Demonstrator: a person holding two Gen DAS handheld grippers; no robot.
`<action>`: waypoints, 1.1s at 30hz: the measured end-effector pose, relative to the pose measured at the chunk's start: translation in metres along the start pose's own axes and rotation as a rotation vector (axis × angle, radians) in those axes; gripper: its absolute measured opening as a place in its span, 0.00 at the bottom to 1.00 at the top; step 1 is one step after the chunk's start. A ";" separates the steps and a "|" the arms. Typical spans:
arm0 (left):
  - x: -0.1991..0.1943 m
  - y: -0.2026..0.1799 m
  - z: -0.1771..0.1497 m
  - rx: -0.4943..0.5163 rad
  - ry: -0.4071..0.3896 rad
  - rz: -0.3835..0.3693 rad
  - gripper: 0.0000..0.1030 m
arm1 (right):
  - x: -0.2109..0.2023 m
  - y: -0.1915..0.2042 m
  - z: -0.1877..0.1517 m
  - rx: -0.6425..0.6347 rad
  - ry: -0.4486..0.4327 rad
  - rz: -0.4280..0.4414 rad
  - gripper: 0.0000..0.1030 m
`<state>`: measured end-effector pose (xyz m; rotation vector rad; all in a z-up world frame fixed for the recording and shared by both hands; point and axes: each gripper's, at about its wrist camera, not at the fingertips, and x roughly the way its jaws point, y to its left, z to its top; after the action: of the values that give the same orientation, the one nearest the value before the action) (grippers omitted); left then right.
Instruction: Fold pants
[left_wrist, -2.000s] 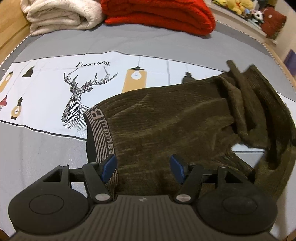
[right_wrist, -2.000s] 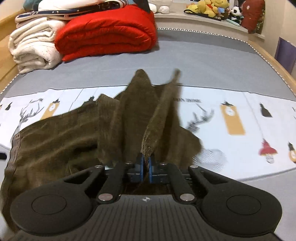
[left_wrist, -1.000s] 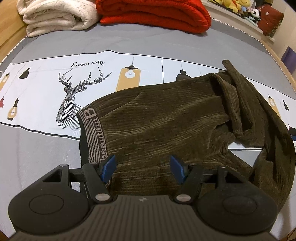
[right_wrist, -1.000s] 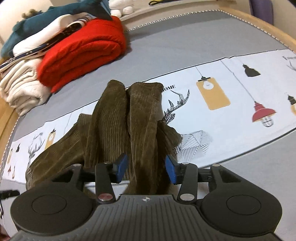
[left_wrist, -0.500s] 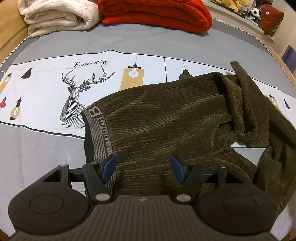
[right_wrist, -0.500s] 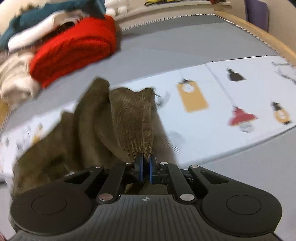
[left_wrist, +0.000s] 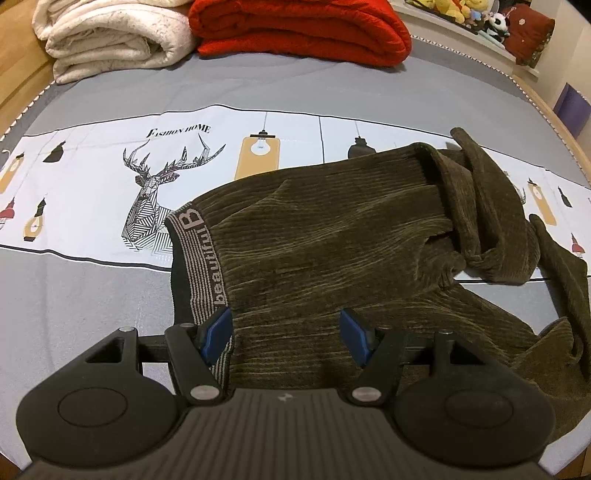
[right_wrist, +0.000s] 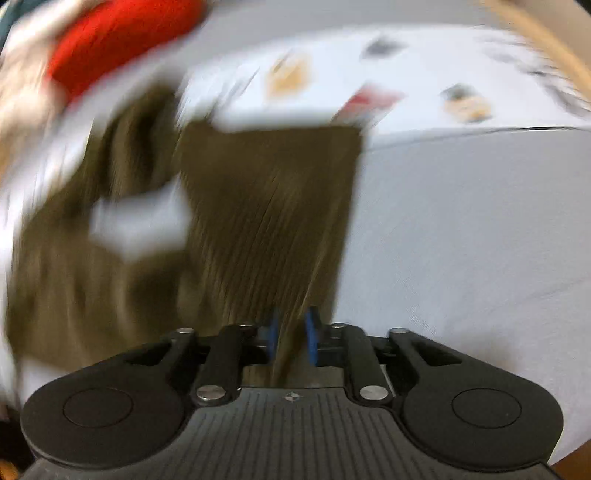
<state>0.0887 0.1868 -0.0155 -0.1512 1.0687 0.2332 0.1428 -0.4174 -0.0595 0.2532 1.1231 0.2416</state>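
Dark olive corduroy pants (left_wrist: 332, 251) lie across the bed with the grey lettered waistband (left_wrist: 201, 266) on the left and the legs bunched at the right (left_wrist: 480, 221). My left gripper (left_wrist: 286, 332) hovers open over the waist end, its left pad by the waistband, and holds nothing. In the blurred right wrist view one pant leg (right_wrist: 269, 206) stretches flat towards my right gripper (right_wrist: 291, 338). Its jaws are opening, and the leg's end still sits between the blue pads (right_wrist: 312, 339) with a small gap around it.
The bed has a grey sheet (left_wrist: 92, 302) with a white printed band showing a deer (left_wrist: 155, 199). A folded cream blanket (left_wrist: 110, 33) and a red one (left_wrist: 295, 29) lie at the far side. Plush toys (left_wrist: 461, 7) line a shelf, and a wooden bed edge (left_wrist: 565, 122) runs on the right.
My right gripper shut on the pant leg's end and swept sideways with it, drawing the leg out flat; its pads now stand slightly apart. The left gripper stayed put.
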 end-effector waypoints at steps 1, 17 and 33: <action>0.002 0.000 0.000 0.000 0.002 0.004 0.68 | -0.006 -0.011 0.008 0.086 -0.065 0.001 0.29; 0.025 0.010 0.012 -0.010 0.032 0.049 0.68 | 0.108 -0.025 0.077 0.293 -0.064 -0.153 0.51; 0.022 0.007 0.013 0.005 0.017 0.032 0.68 | 0.008 -0.065 0.061 0.548 -0.443 -0.634 0.08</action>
<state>0.1083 0.1992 -0.0286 -0.1318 1.0896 0.2589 0.2058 -0.4809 -0.0615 0.3954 0.7572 -0.6678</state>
